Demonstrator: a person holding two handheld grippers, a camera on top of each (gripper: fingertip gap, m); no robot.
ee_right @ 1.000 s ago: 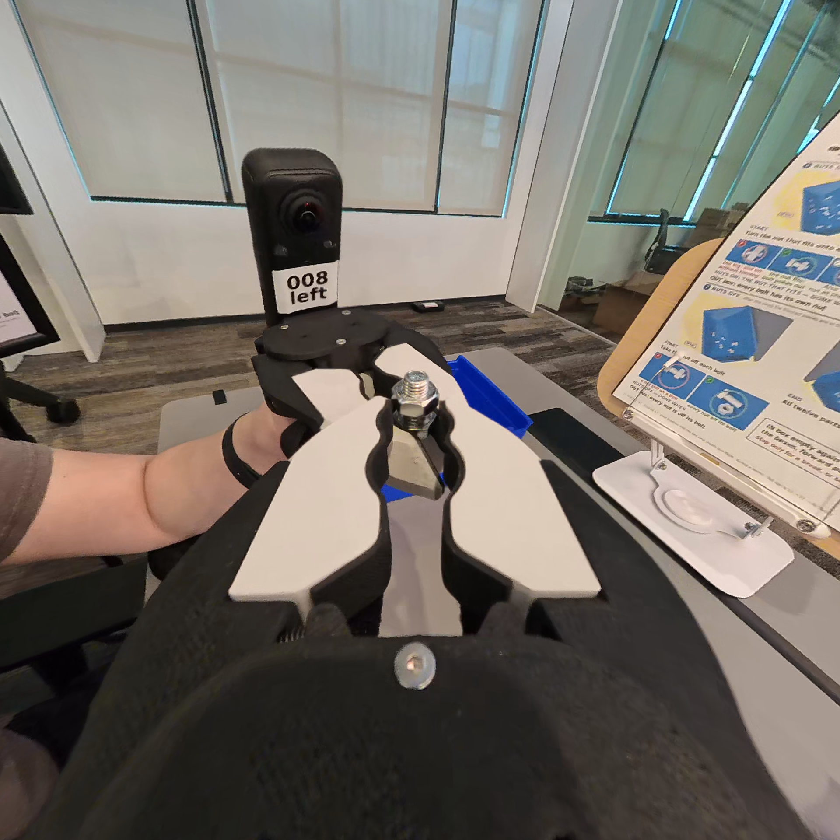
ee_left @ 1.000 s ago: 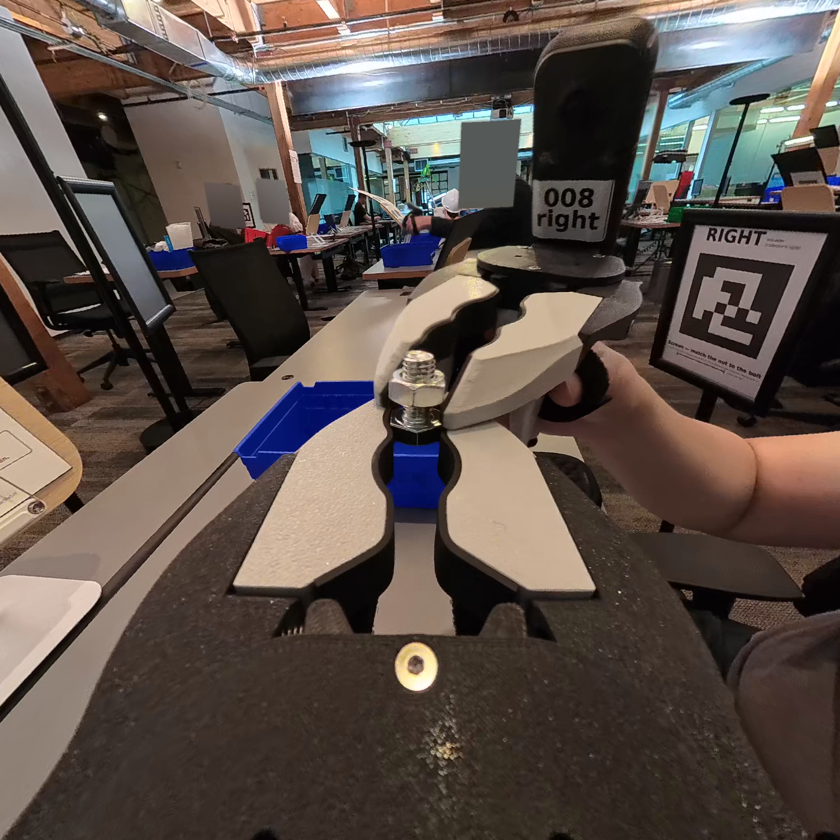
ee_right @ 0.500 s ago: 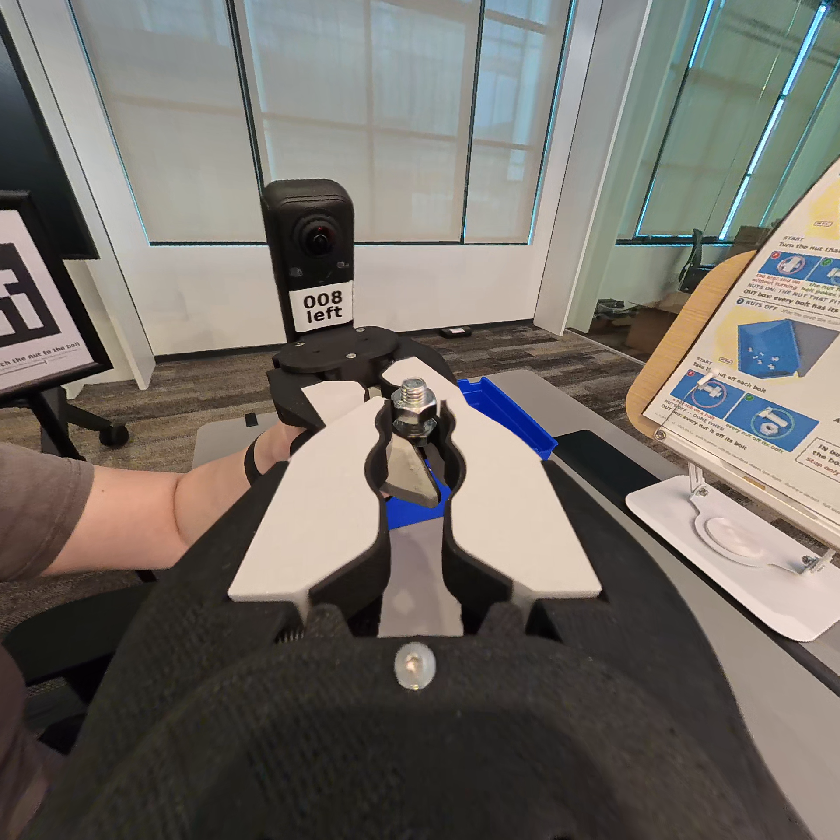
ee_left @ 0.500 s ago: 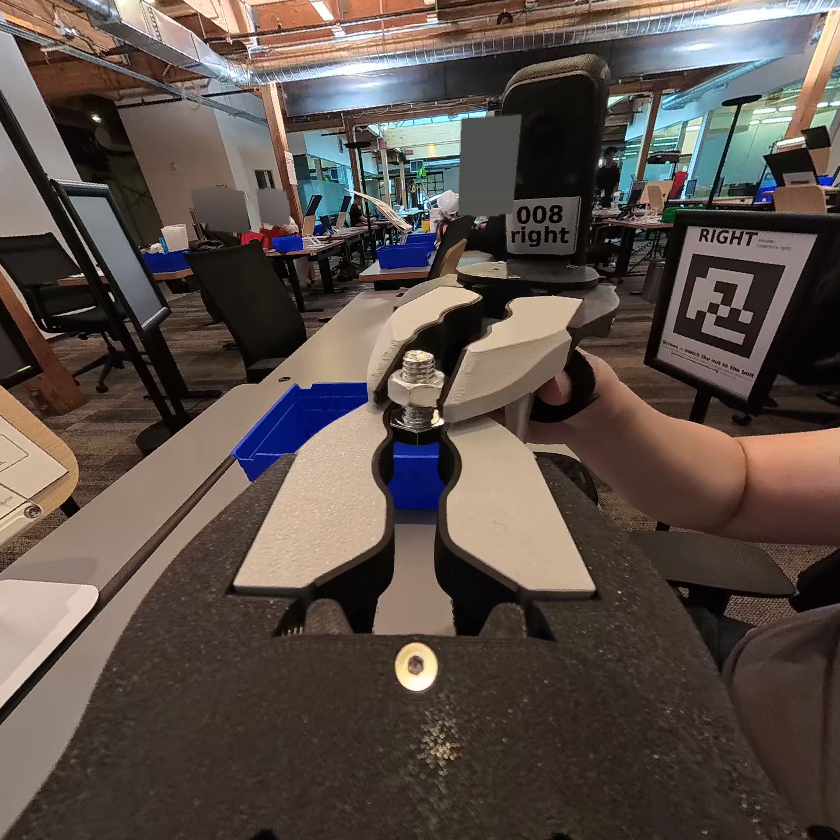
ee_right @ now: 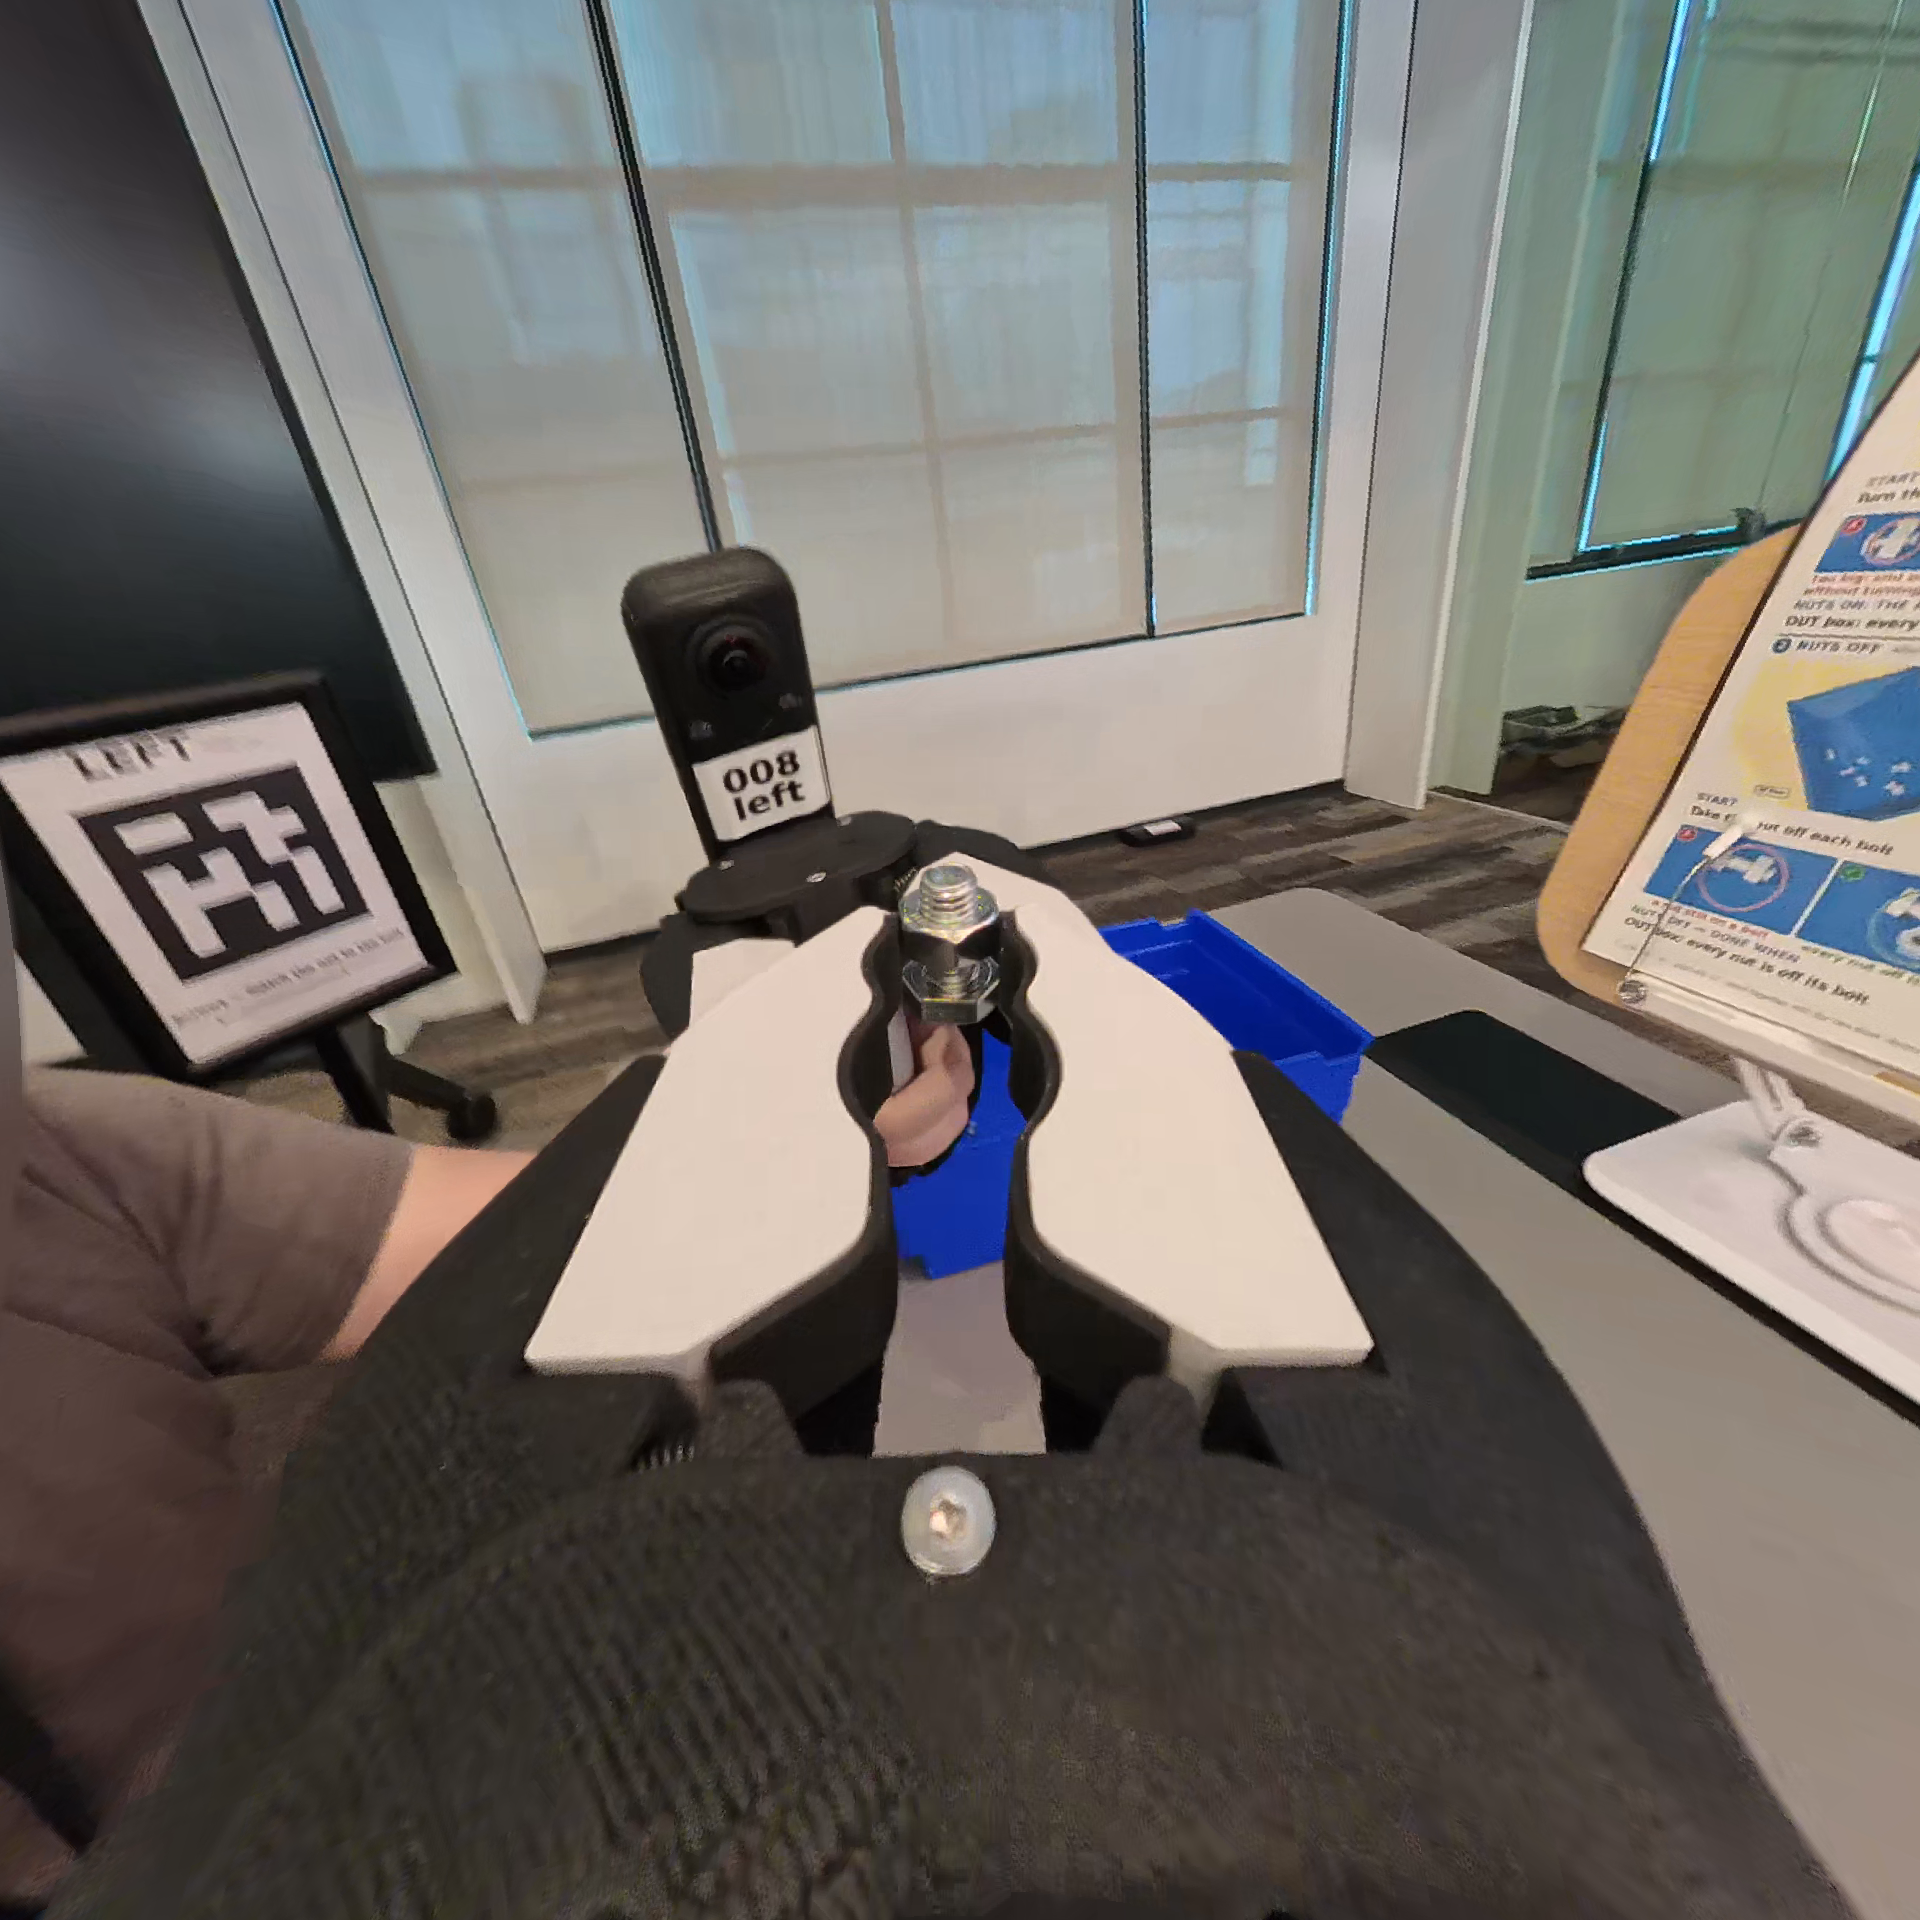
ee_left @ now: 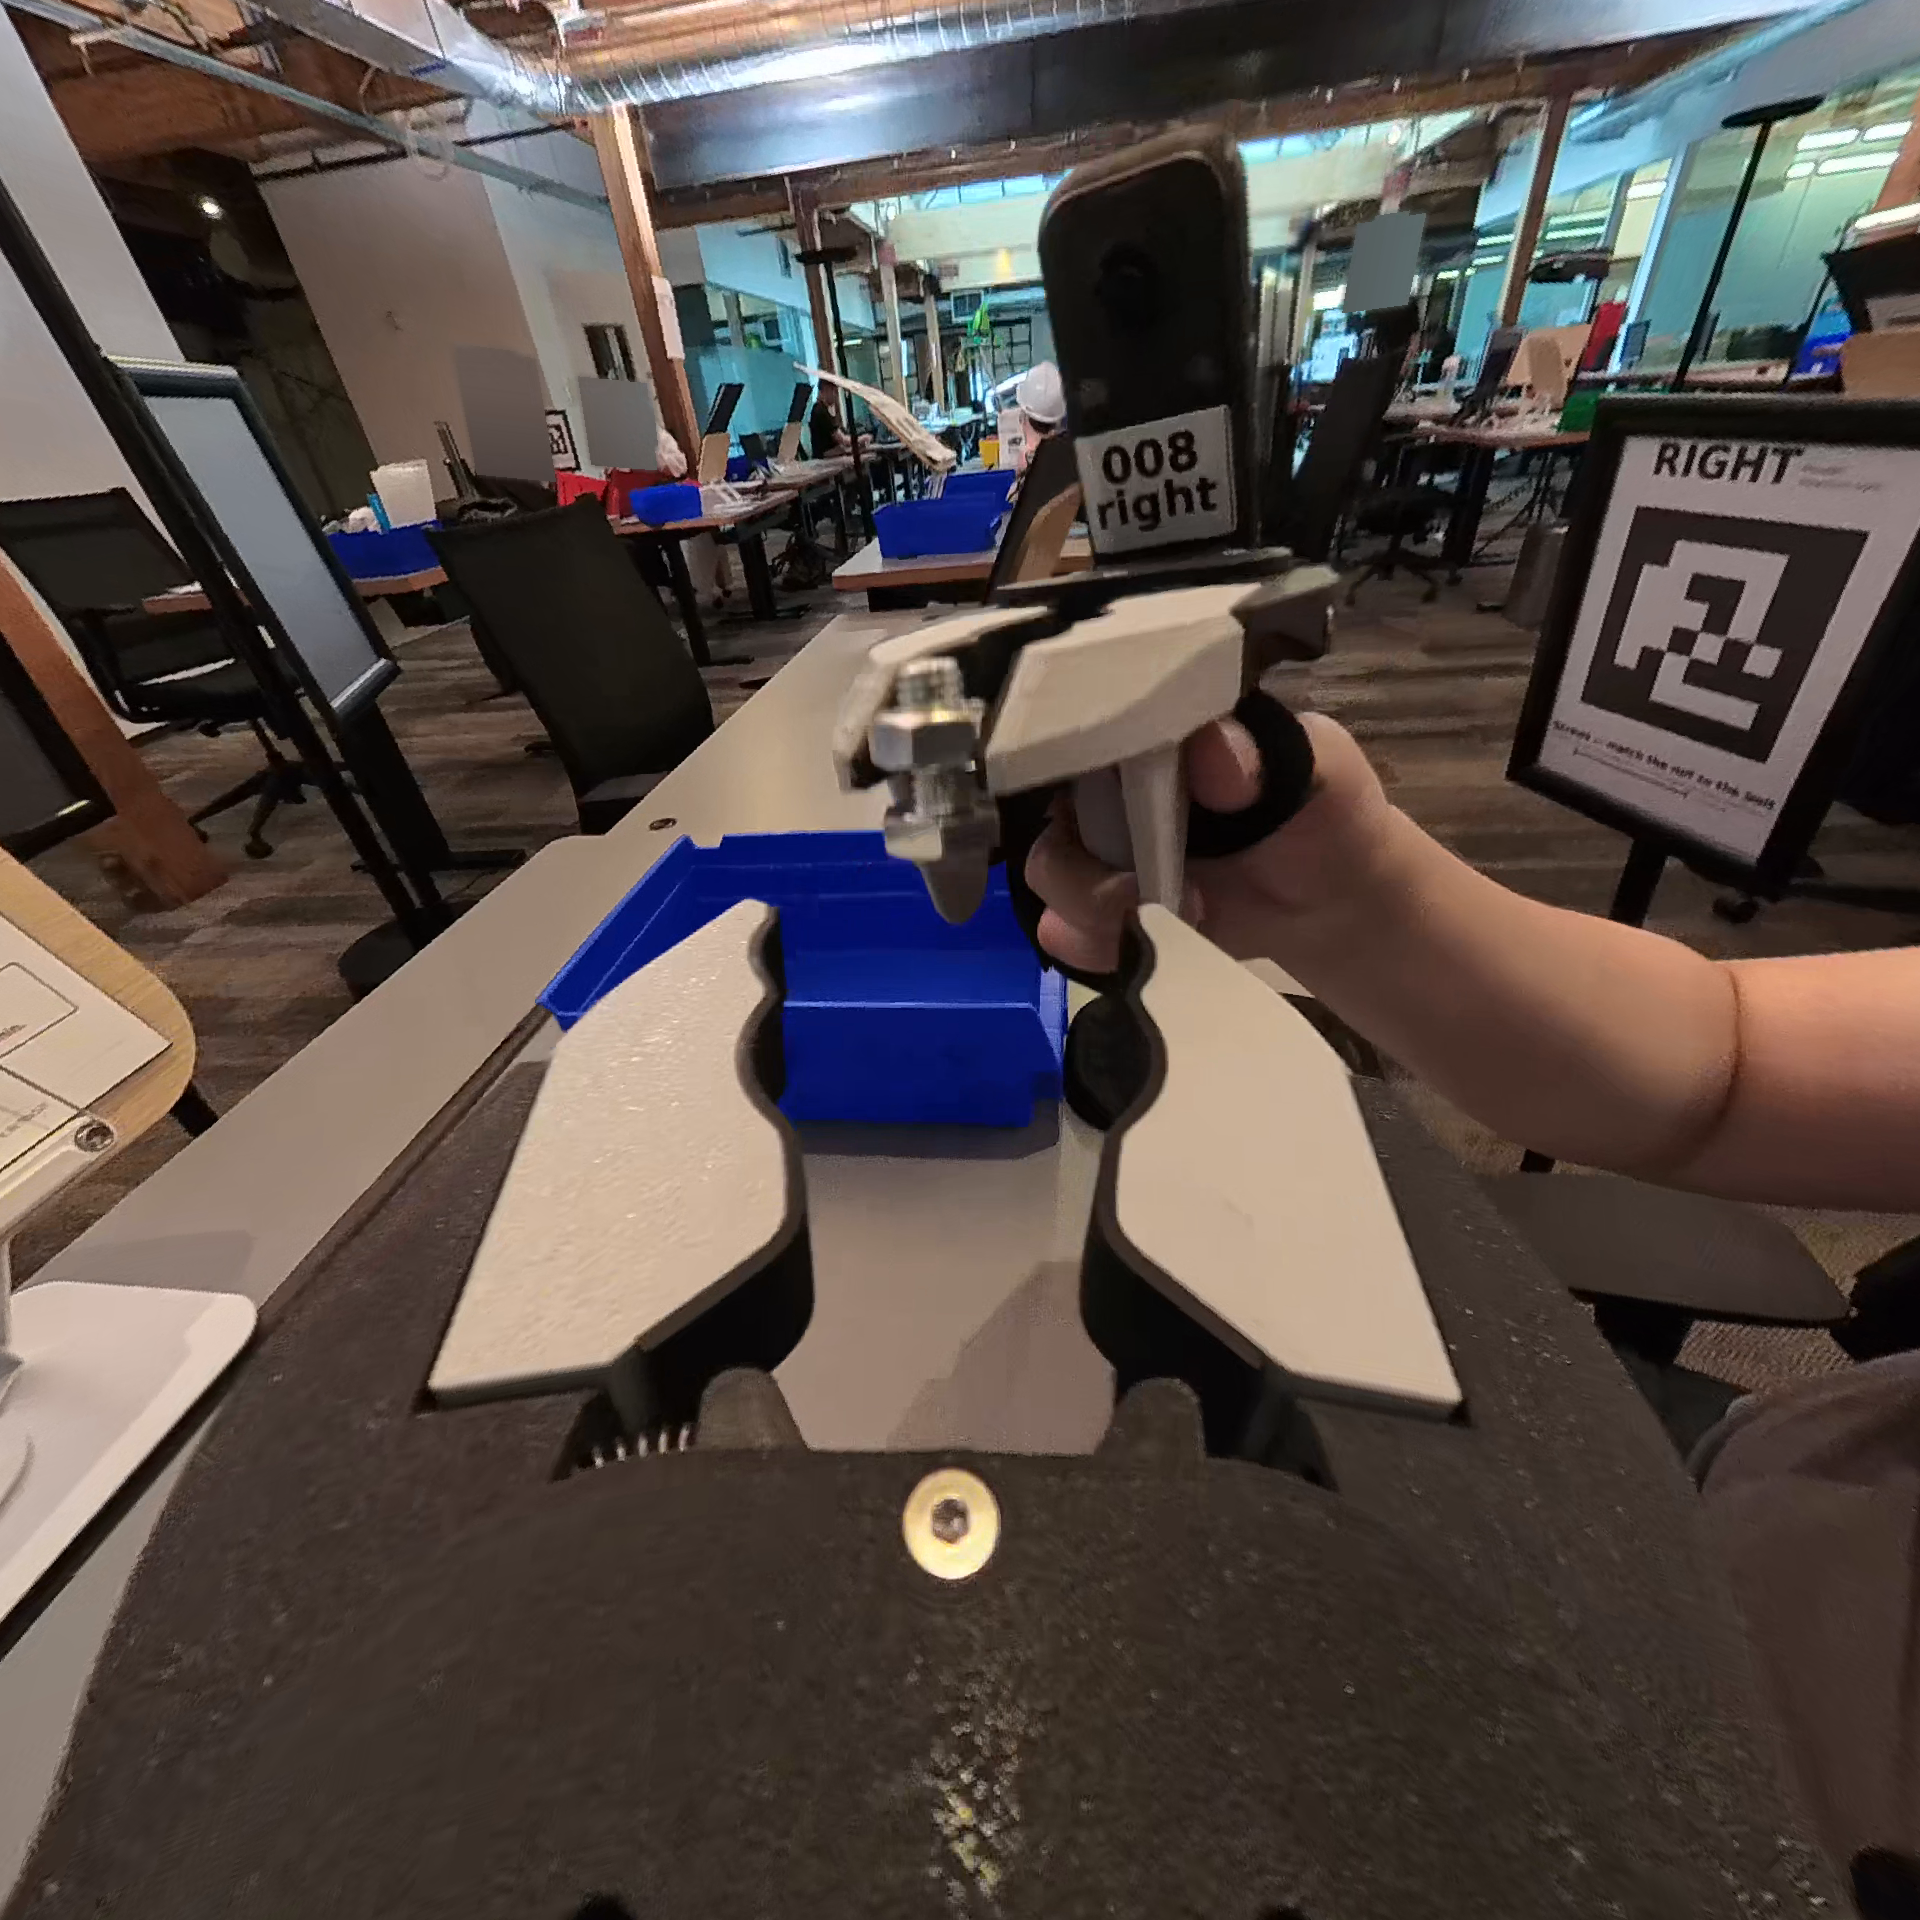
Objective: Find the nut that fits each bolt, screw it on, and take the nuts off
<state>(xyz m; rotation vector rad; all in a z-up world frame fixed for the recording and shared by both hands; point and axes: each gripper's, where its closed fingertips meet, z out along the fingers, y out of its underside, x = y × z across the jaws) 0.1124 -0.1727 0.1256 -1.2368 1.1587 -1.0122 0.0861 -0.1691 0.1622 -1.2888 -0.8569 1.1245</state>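
A silver bolt [ee_right: 943, 1000] with a hex nut [ee_right: 945, 935] threaded on it stands upright in my right gripper [ee_right: 945, 925], which is shut on the nut. In the left wrist view the same bolt and nut [ee_left: 923, 740] sit in the right gripper [ee_left: 935, 717], held in the air above a blue bin [ee_left: 914, 1039]. My left gripper [ee_left: 951, 925] is open and empty, its fingers spread wide, just below and in front of the bolt without touching it. The bin [ee_right: 1226, 997] also shows behind the right gripper.
The grey table [ee_left: 312, 1122] runs ahead under both grippers. An instruction board on a white stand [ee_right: 1766, 831] stands at the table's edge. Framed marker signs [ee_left: 1714, 644] [ee_right: 229, 883] stand beside the table. A black chair [ee_left: 582, 644] is behind it. The grippers are tip to tip, or close to it.
My left gripper has opened and let go of the bolt, then drawn back and down. The right gripper keeps the bolt and nut and has lifted them slightly.
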